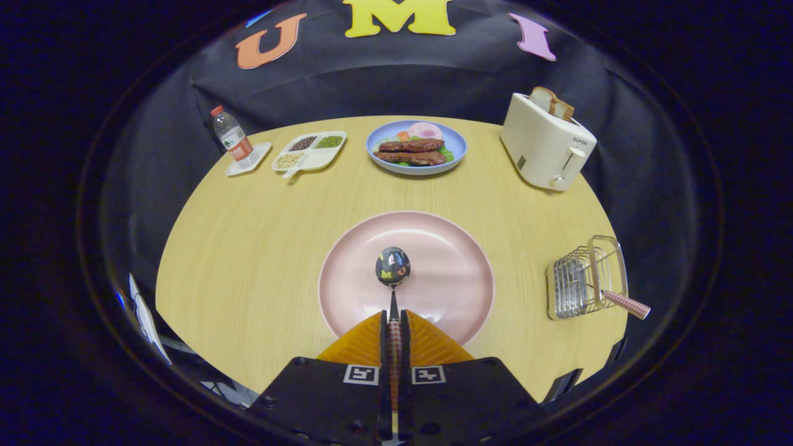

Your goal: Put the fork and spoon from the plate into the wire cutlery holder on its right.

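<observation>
The gripper (394, 319) is clamped on the checked handle of a spoon (393, 267), its two orange fingers (362, 344) pressed together on either side of the handle. The spoon's shiny bowl points forward, just ahead of the fingertips, over the middle of a pink plate (458, 248). The plate sits on a round wooden table (248, 235), directly beyond the fingers.

To the right of the plate, well apart from it near the table's edge, stands the wire cutlery holder (585, 279). A checked handle (626, 304) juts out of it toward the right, tilted; which utensil it belongs to cannot be told, as its head is hidden inside the wires.

At the far side of the table, a blue plate (455, 145) carries browned meat pieces, greens and a pink slice. To its right is a white toaster (545, 145) with bread slices standing in its slot. To the blue plate's left lies a white divided tray (319, 161) holding beans and grains in separate compartments, and beside that a small water bottle (230, 135) stands upright on a white coaster.
</observation>
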A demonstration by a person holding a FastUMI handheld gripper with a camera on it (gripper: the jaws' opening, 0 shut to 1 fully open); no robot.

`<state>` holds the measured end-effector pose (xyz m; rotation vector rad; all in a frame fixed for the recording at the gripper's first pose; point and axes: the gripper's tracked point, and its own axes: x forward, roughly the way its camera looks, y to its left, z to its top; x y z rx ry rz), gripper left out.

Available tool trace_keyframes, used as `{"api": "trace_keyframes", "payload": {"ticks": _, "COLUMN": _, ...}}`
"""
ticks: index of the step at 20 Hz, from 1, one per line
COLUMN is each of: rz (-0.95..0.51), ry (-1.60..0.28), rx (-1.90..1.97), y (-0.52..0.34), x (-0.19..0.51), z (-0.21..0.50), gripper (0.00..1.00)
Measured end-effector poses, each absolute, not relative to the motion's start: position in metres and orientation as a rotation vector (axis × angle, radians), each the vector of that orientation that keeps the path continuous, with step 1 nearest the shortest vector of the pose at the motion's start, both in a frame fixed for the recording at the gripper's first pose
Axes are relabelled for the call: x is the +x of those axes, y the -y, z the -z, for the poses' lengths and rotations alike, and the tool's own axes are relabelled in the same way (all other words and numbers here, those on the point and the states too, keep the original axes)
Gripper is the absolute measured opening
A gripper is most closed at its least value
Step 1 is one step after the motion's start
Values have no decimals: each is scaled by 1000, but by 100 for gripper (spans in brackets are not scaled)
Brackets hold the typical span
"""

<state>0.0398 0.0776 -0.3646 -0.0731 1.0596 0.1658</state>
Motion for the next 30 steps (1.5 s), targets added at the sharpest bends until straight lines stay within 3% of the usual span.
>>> {"api": "trace_keyframes", "payload": {"ticks": 10, "rz": -213, "ry": -1022, "rx": -12, "y": -32, "x": 36, "z": 285, "gripper": 4}}
{"api": "trace_keyframes", "payload": {"ticks": 18, "rz": -124, "ry": -1031, "rx": -22, "y": 60, "x": 46, "z": 240, "gripper": 4}}
{"api": "trace_keyframes", "payload": {"ticks": 30, "rz": -34, "ry": -1345, "rx": -32, "y": 188, "x": 40, "z": 261, "gripper": 4}}
